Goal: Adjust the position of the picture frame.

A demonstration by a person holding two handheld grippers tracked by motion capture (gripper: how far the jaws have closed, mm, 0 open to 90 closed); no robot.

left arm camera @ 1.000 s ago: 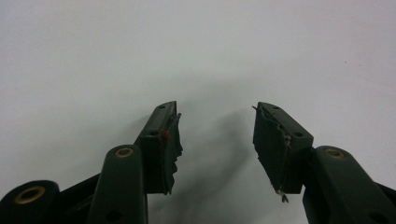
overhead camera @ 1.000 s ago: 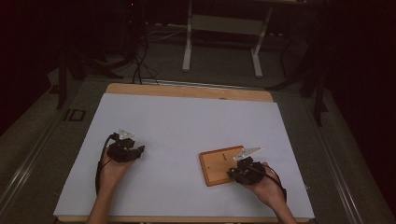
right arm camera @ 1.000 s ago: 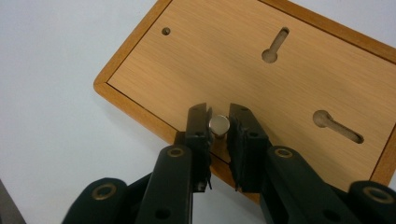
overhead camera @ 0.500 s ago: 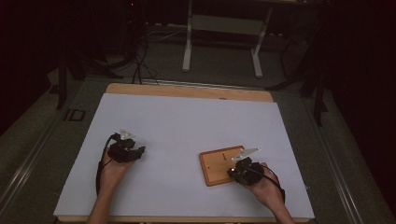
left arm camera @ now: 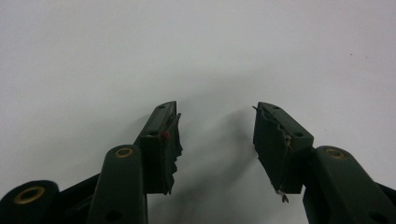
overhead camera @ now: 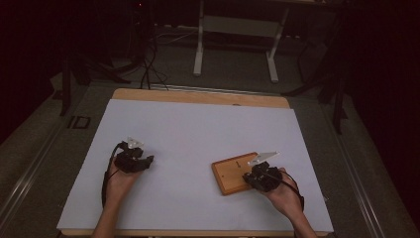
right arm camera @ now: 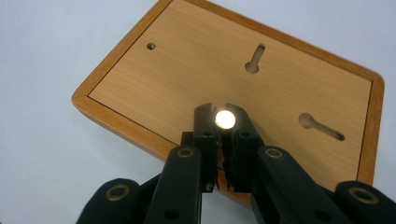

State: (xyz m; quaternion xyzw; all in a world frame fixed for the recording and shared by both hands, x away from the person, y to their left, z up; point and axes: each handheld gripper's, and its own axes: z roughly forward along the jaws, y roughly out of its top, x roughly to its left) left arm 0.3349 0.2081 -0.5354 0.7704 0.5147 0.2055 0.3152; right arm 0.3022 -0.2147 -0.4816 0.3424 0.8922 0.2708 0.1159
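A rectangular wooden board (overhead camera: 229,174) (right arm camera: 187,70) lies flat on the white table top at the right; its face has two keyhole slots and one small hole. My right gripper (overhead camera: 250,177) (right arm camera: 218,110) reaches over the board's near edge. Its jaws are shut on a small shiny round knob (right arm camera: 225,119) that sits just above the board's face. At the left, my left gripper (overhead camera: 146,160) (left arm camera: 217,113) rests low over the bare white surface. It is open with nothing between its worn pads (left arm camera: 169,140).
The white sheet (overhead camera: 198,129) covers a wooden table whose far edge (overhead camera: 198,96) shows as a tan strip. Beyond it are a dark floor, cables (overhead camera: 146,59) and a white metal stand (overhead camera: 235,44).
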